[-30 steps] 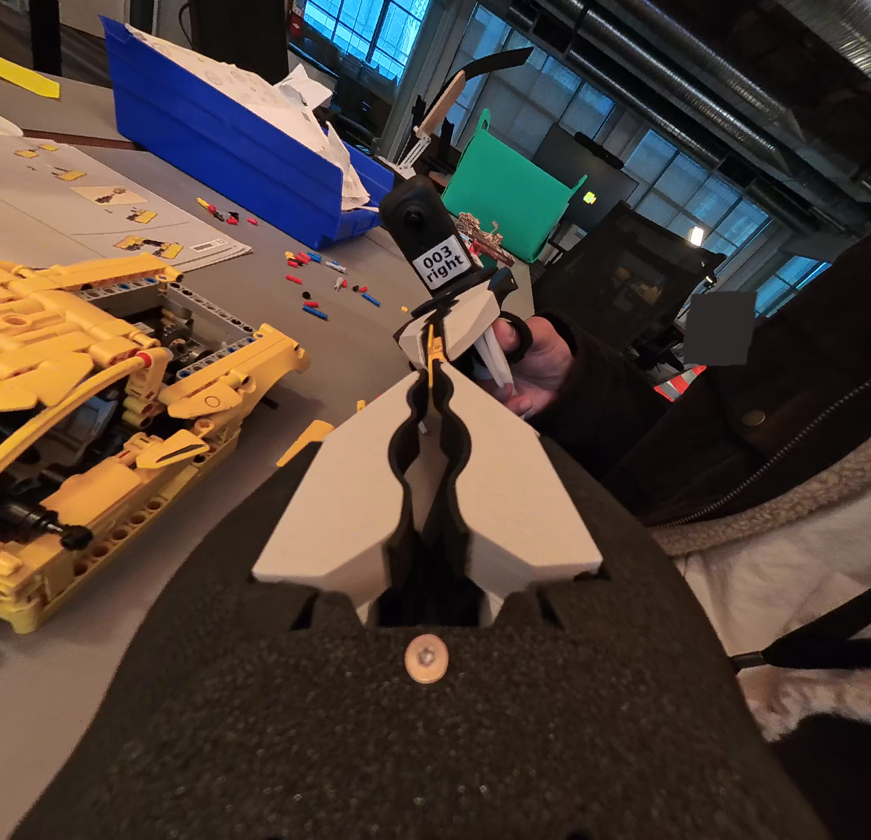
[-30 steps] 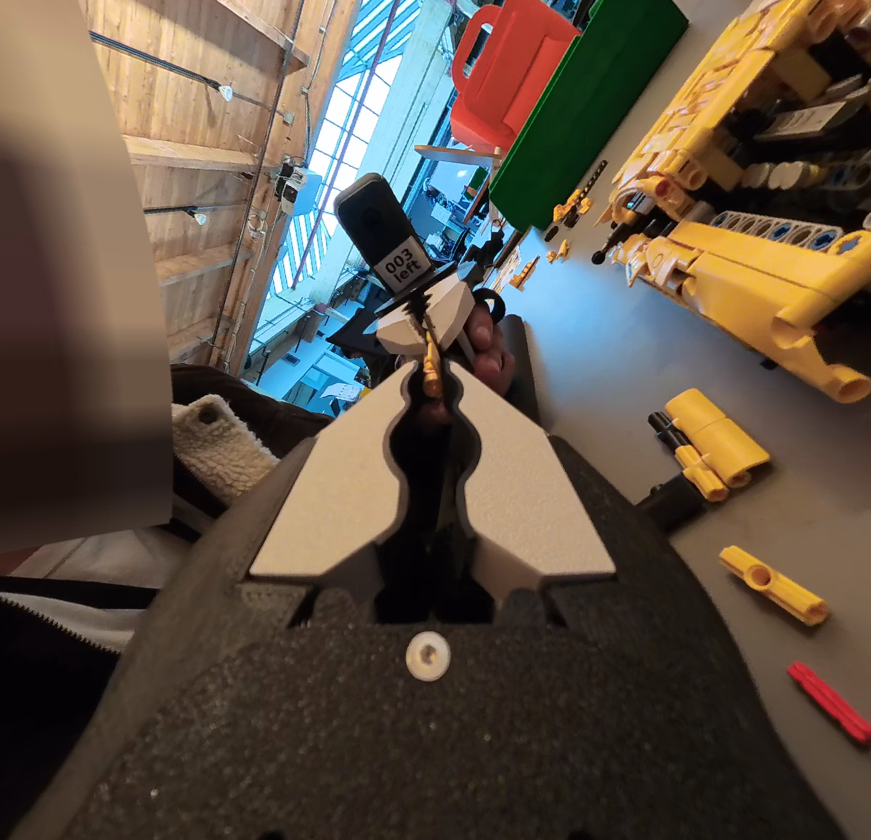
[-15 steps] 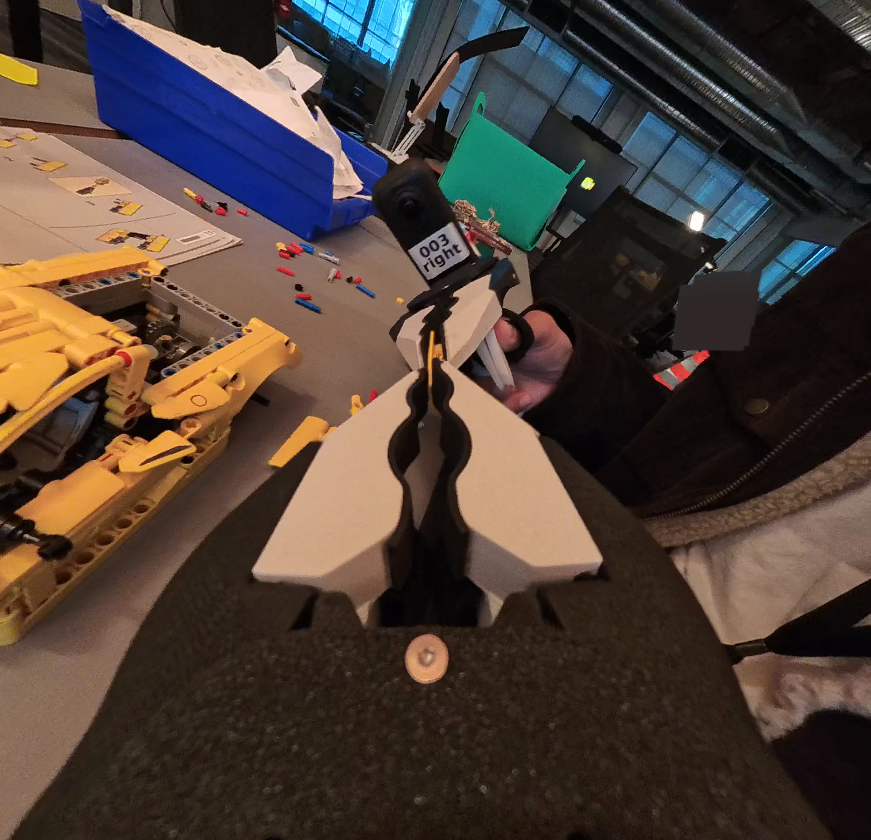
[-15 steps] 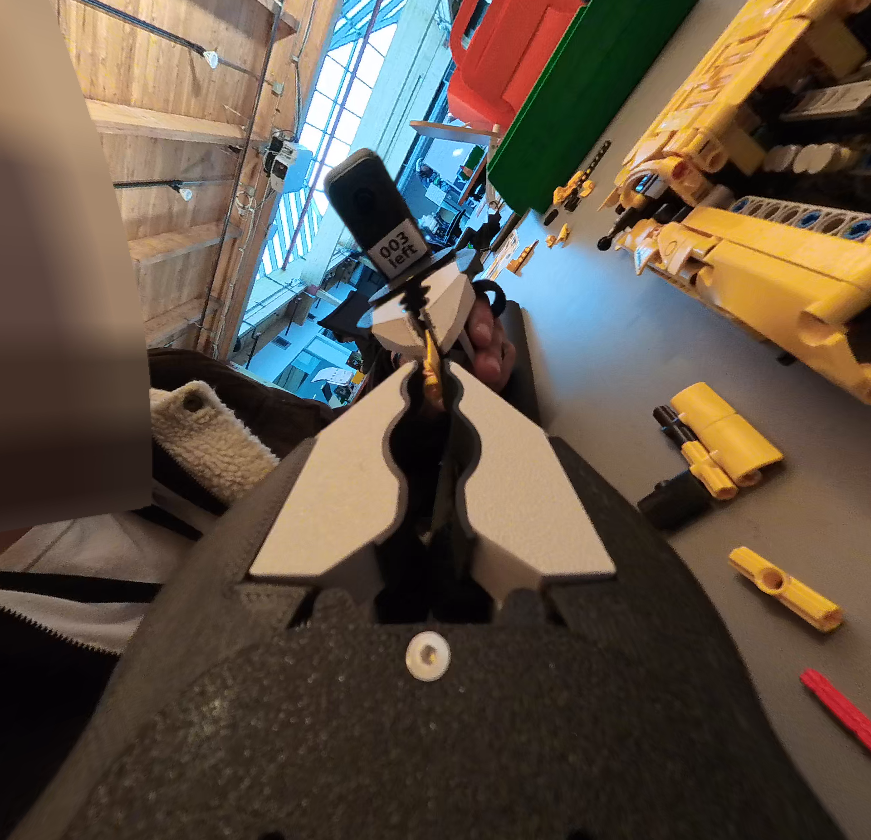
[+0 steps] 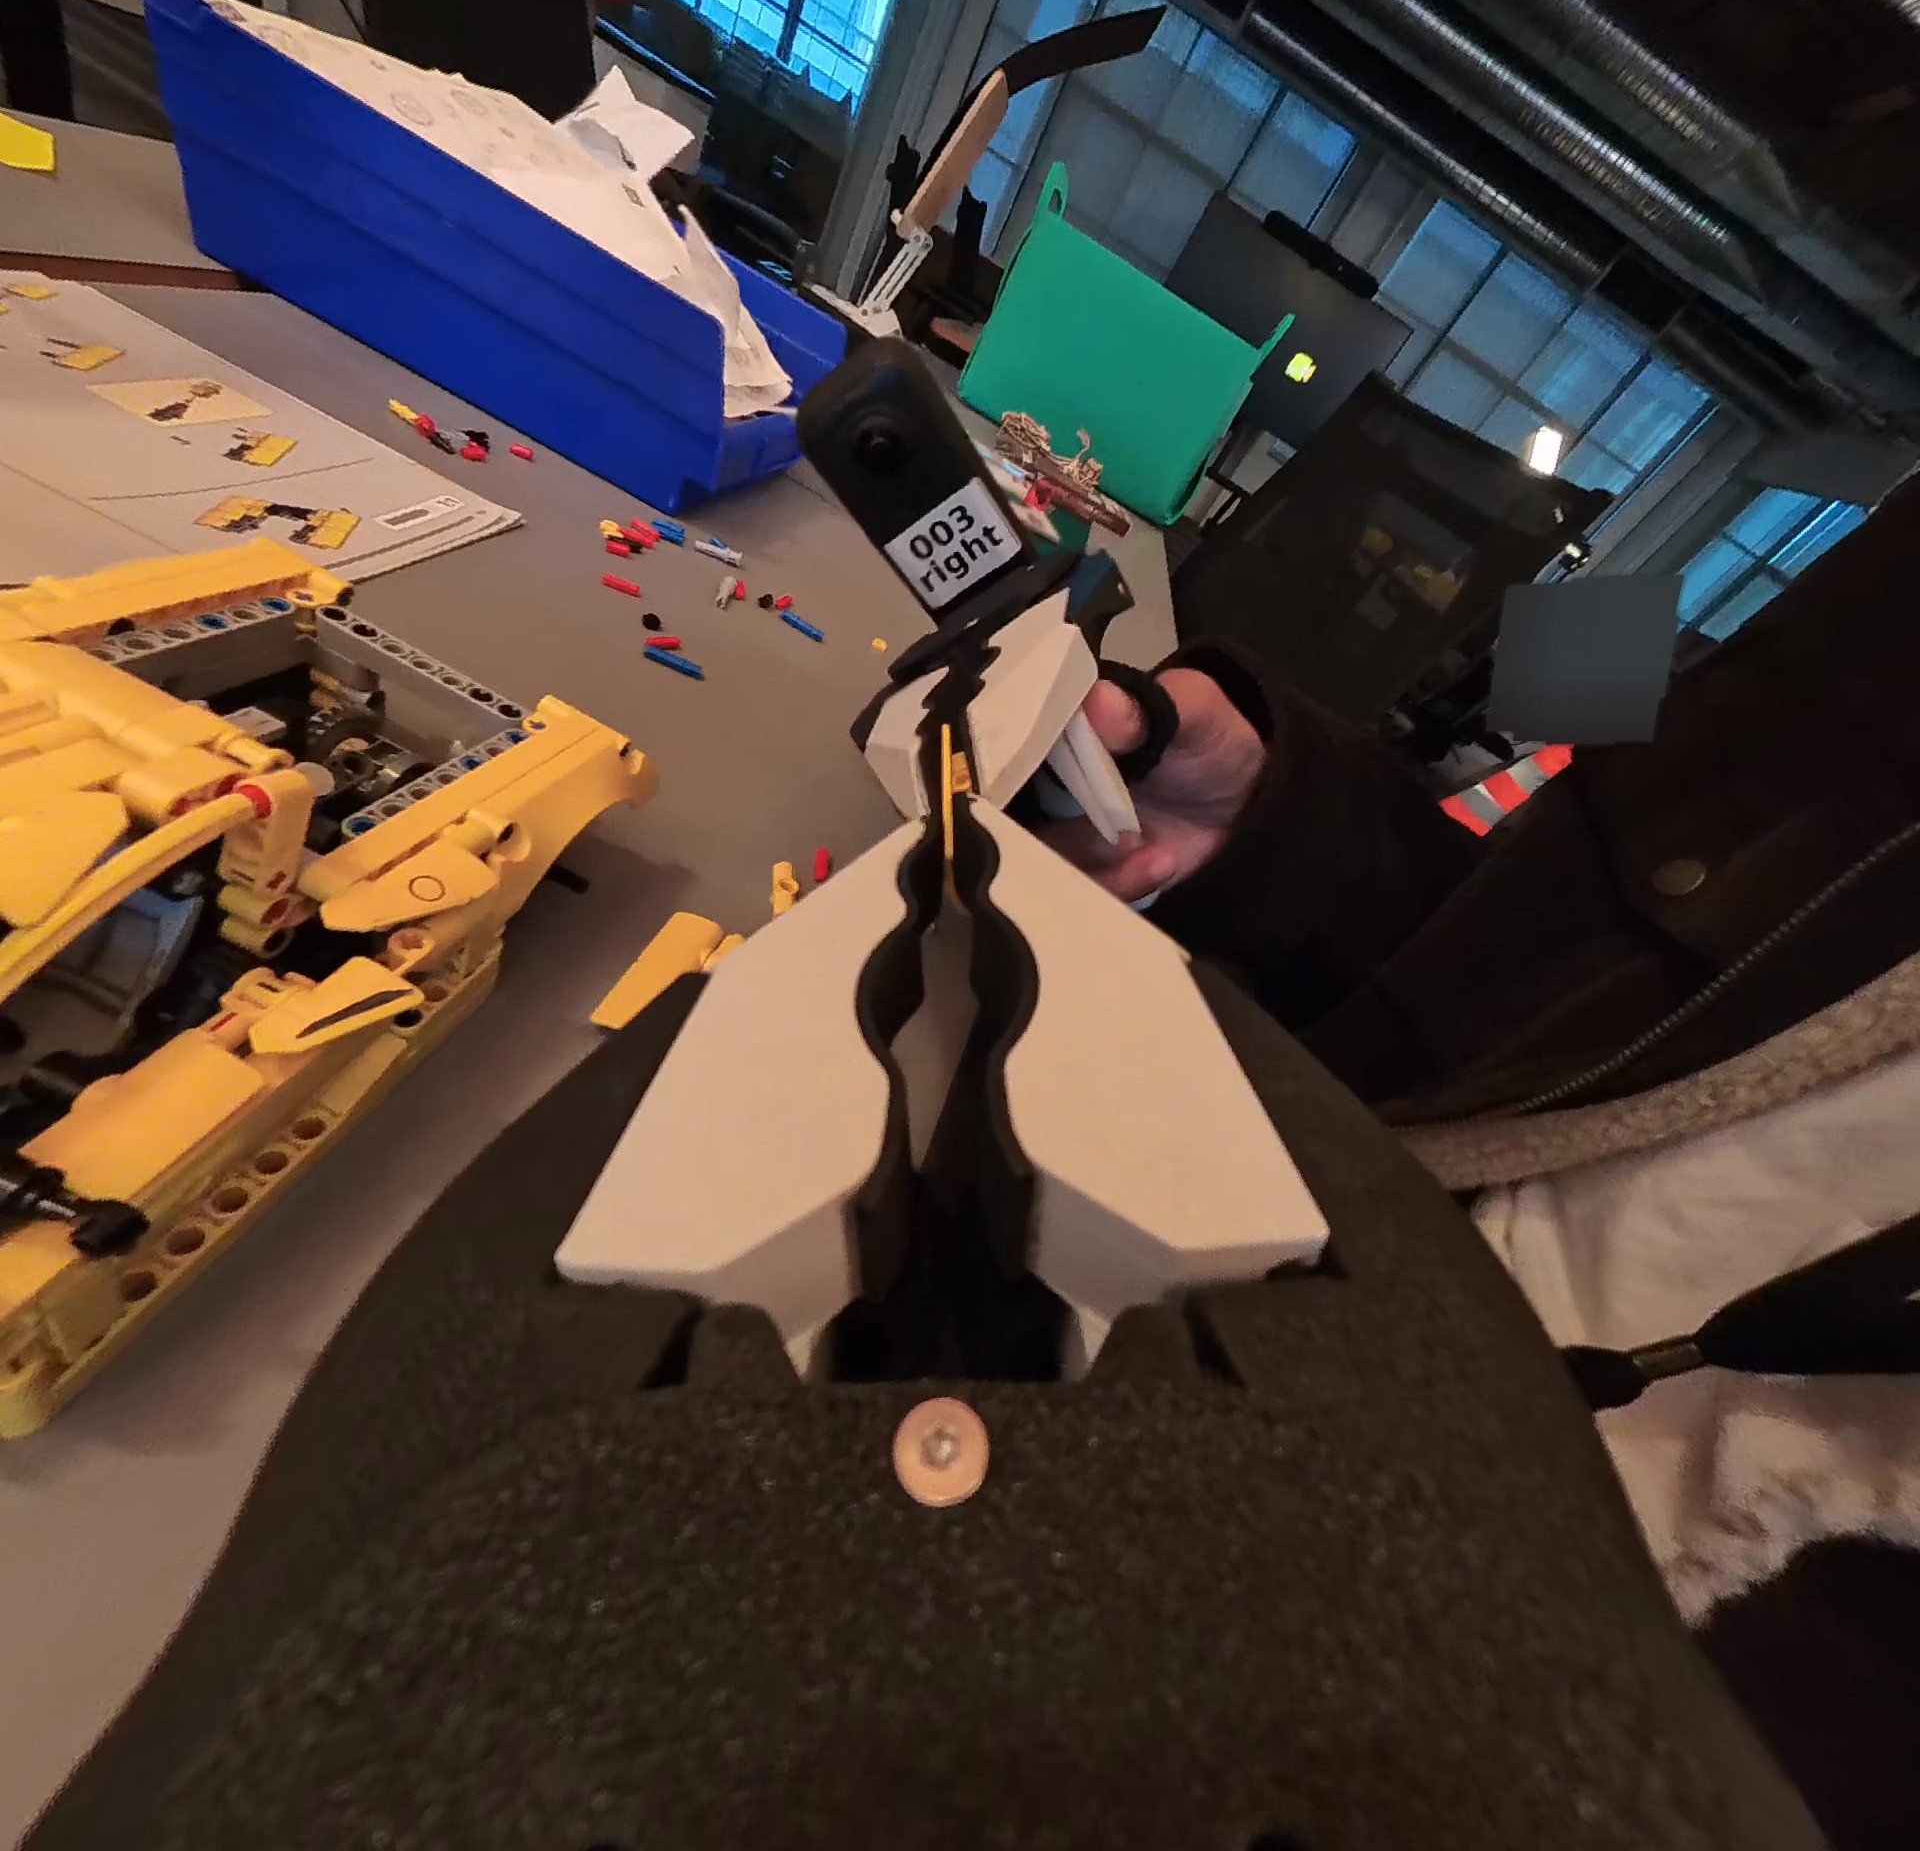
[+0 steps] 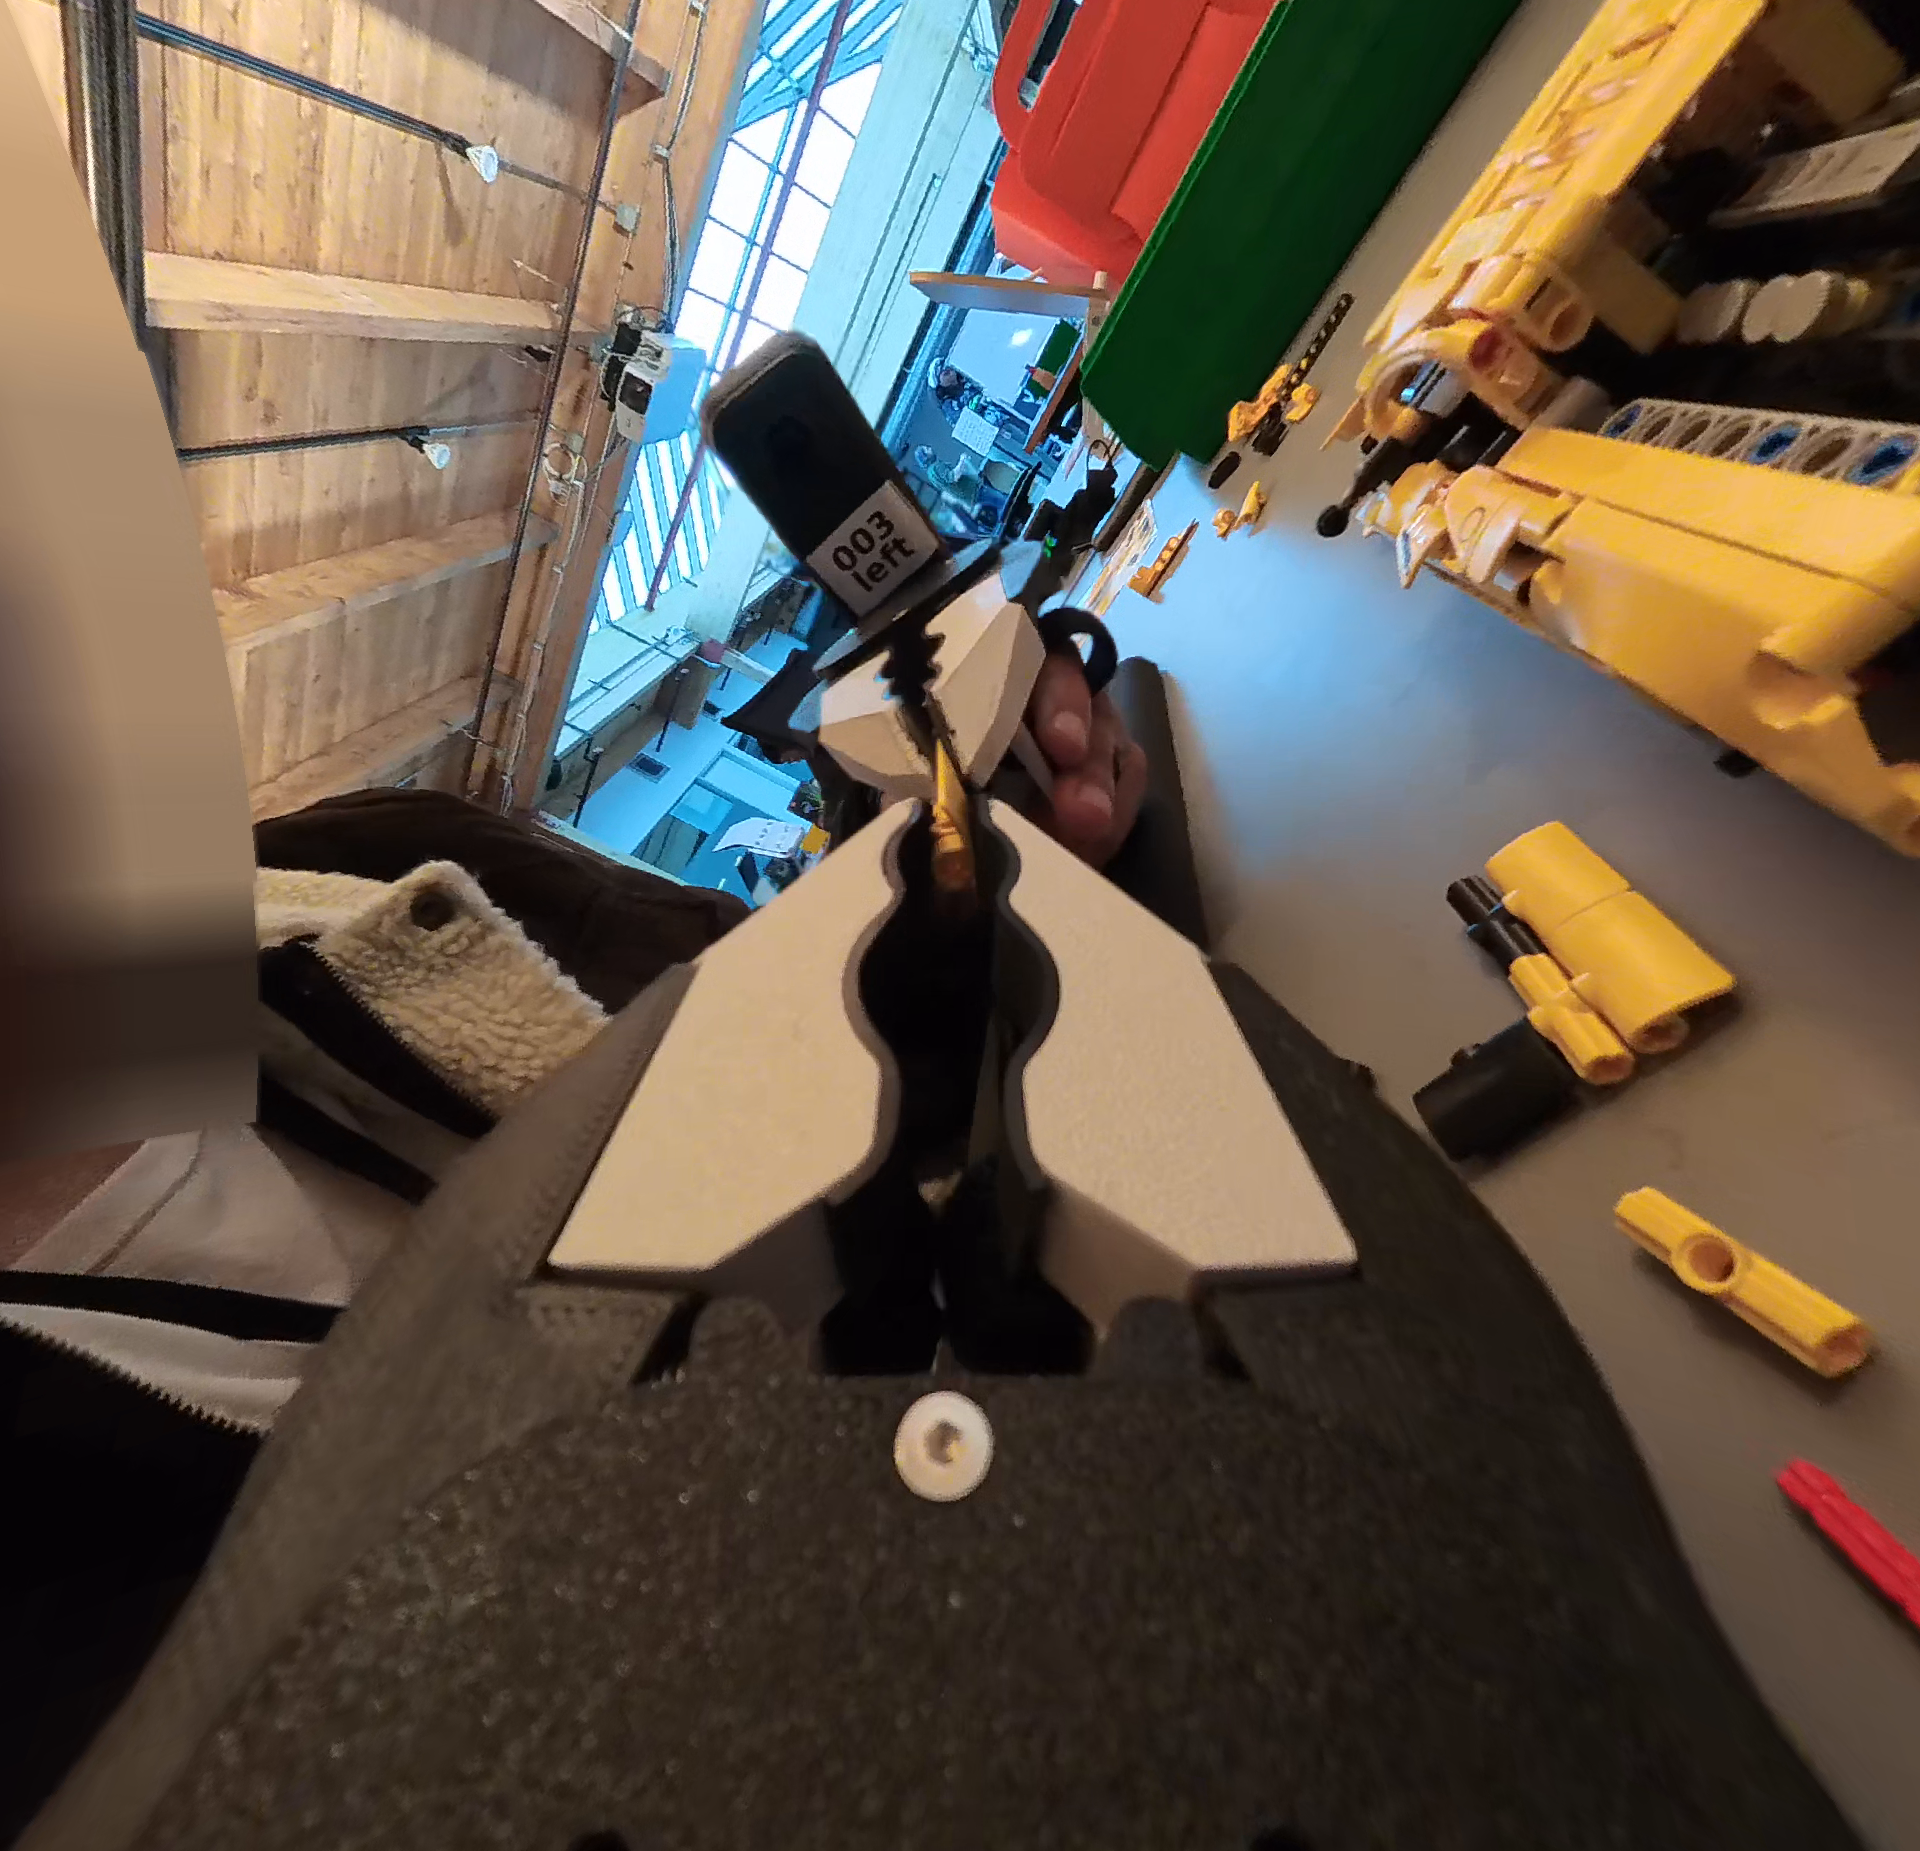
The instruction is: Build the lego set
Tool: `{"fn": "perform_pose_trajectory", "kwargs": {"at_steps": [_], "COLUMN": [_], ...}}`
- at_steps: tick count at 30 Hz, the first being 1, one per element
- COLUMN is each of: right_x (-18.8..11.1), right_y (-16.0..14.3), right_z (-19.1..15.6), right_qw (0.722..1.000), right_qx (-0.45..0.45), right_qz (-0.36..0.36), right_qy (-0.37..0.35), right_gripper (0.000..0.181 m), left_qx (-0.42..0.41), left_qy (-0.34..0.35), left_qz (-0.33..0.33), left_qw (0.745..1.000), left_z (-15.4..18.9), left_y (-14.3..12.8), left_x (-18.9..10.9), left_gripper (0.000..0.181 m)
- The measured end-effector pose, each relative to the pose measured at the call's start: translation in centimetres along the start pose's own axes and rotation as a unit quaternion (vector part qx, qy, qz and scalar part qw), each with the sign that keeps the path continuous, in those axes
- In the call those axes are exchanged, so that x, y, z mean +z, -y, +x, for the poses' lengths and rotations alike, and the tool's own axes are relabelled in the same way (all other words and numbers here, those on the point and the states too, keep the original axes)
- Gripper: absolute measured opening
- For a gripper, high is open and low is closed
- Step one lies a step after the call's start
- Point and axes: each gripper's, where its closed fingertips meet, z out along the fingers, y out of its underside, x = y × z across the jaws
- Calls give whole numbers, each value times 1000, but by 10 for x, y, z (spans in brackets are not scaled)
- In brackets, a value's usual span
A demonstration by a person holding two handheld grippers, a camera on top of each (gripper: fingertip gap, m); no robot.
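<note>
A: What do the surface and the room look like?

B: A grey surface (image 5: 748, 721) fills the left of the left wrist view. Behind it are large blue-lit windows and dark ceiling pipes; the right wrist view shows a wooden wall at upper left.

A: And the two tools?

B: The left tool (image 5: 948, 833) and the right tool (image 6: 948, 814) meet tip to tip near the centre of each frame. Both are closed on one thin yellow piece (image 5: 948, 802), each pinching an end, above the surface.

A: Where is the model?

B: The big yellow model (image 5: 239, 866) lies at the left edge of the left wrist view, and at the upper right of the other view.

A: What has changed from a second ago?

B: Little. Both tools stay clamped on the piece. In the left wrist view the model and the blue bin have slid a bit down and to the right in the frame.

A: Containers?

B: The blue bin (image 5: 416, 243), upper left, holds white crumpled paper (image 5: 582, 170). A green bin (image 6: 1278, 201) and a red jug-shaped container (image 6: 1101, 97) stand at the top of the right wrist view; their contents are hidden.

A: Loose parts?

B: Small red, blue and black pins (image 5: 665, 596) lie scattered near the bin, beside an open booklet (image 5: 208, 451). At the right edge of the right wrist view lie a yellow cylinder assembly (image 6: 1579, 960), a yellow connector (image 6: 1735, 1292) and a red pin (image 6: 1849, 1531).
</note>
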Motion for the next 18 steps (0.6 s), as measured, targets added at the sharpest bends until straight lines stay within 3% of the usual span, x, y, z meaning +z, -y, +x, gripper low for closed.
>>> {"fn": "perform_pose_trajectory", "kwargs": {"at_steps": [2, 4, 8, 11, 13, 15, 17, 18], "right_x": [1, -2, -41, -86, -118, -145, -157, -156], "right_y": [3, 12, 74, 146, 189, 214, 213, 206], "right_z": [-2, -7, -20, -18, 2, 38, 73, 84], "right_qw": [1000, 999, 973, 909, 843, 787, 765, 775], "right_qx": [-18, -47, -177, -291, -354, -385, -385, -374], "right_qz": [4, 15, 57, 93, 114, 125, 133, 136], "right_qy": [-2, -15, -135, -282, -388, -466, -499, -491], "right_gripper": [7, 21, 28, 29, 30, 34, 39, 41], "left_qx": [-3, 12, -4, 8, 43, 85, 106, 108], "left_qy": [-4, -2, 10, 37, 65, 100, 115, 109], "left_qz": [4, 25, 68, 66, 50, 32, 32, 40], "left_qw": [1000, 1000, 998, 997, 996, 991, 987, 987], "left_z": [1, 3, -9, -33, -57, -87, -109, -113], "left_y": [3, 15, 67, 113, 135, 145, 144, 140], "left_x": [-1, -6, -22, -20, -11, 1, 11, 14], "left_gripper": [1, 1, 1, 1, 0, 0, 1, 1]}}
